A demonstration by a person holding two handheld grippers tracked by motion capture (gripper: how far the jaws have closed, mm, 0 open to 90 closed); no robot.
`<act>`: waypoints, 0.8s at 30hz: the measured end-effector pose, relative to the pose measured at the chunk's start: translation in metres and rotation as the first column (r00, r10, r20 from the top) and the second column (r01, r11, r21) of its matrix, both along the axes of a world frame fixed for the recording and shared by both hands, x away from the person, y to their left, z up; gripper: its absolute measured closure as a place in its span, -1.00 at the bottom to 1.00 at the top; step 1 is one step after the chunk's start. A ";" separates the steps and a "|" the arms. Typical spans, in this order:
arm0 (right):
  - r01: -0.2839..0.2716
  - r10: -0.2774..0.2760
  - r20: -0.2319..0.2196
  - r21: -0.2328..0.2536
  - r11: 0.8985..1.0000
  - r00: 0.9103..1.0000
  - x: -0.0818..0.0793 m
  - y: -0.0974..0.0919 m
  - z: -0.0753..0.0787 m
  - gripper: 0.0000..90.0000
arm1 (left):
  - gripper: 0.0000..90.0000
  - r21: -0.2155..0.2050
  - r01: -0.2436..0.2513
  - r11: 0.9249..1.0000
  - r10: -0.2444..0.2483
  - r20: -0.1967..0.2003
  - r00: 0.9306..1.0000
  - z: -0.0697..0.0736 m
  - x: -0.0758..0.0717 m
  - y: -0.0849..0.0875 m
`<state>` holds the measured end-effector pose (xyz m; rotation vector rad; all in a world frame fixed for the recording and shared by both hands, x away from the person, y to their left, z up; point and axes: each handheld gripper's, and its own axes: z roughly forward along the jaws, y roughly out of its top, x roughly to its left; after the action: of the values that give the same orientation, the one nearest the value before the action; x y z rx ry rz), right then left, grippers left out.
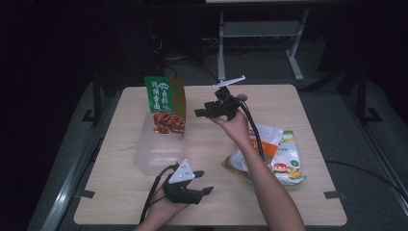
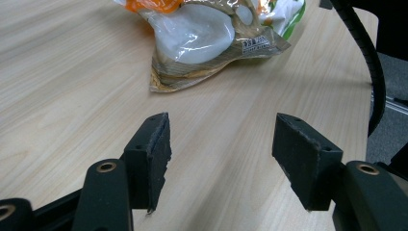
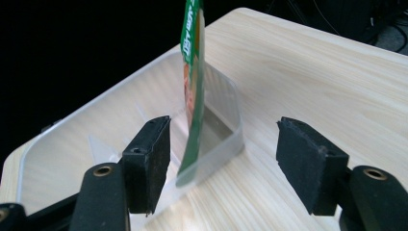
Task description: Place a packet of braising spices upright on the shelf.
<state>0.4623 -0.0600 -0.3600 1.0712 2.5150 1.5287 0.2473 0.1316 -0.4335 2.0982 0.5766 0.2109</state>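
Note:
A green and orange snack packet (image 1: 165, 103) stands upright at the far end of a clear plastic bin (image 1: 156, 155) on the wooden table (image 1: 288, 103). My right gripper (image 1: 204, 112) hovers just right of the packet, open and empty. In the right gripper view the packet (image 3: 192, 86) is edge-on between the jaws, farther off, inside the bin (image 3: 226, 139). My left gripper (image 1: 204, 182) rests near the table's front edge, open and empty. Its view looks at a pile of food bags (image 2: 211, 38) ahead.
The pile of food bags (image 1: 284, 156), white, orange and green, lies at the table's right, partly under the right forearm. A black cable (image 2: 368, 57) crosses the left gripper view's upper right. A metal stand (image 1: 260, 33) is on the floor behind the table.

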 end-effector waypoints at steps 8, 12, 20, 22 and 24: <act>0.016 -0.016 -0.009 -0.022 1.000 1.000 -0.016 -0.027 0.001 -0.24 | -0.21 -0.001 0.000 1.000 0.000 -0.005 1.000 0.001 -0.001 0.000; 0.010 -0.012 -0.034 -0.045 0.999 0.999 -0.022 -0.036 -0.001 -0.29 | -0.22 0.002 0.002 1.000 -0.002 -0.003 1.000 0.001 0.000 0.001; 0.026 -0.028 -0.038 -0.071 0.997 0.999 -0.038 -0.054 -0.003 -0.30 | -0.24 -0.006 -0.003 1.000 0.003 -0.002 1.000 0.002 0.000 0.001; 0.032 -0.035 -0.044 -0.071 0.997 0.998 -0.042 -0.059 -0.004 -0.30 | -0.24 -0.007 -0.001 1.000 0.001 -0.001 1.000 0.002 0.000 0.000; 0.038 -0.042 -0.049 -0.081 0.996 0.998 -0.047 -0.064 -0.005 -0.30 | -0.24 -0.005 0.001 1.000 -0.001 -0.003 1.000 0.002 0.000 0.000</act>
<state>0.4157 -0.1244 -0.3651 1.1552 2.5468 1.3962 0.2470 0.1317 -0.4316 2.0947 0.5773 0.2055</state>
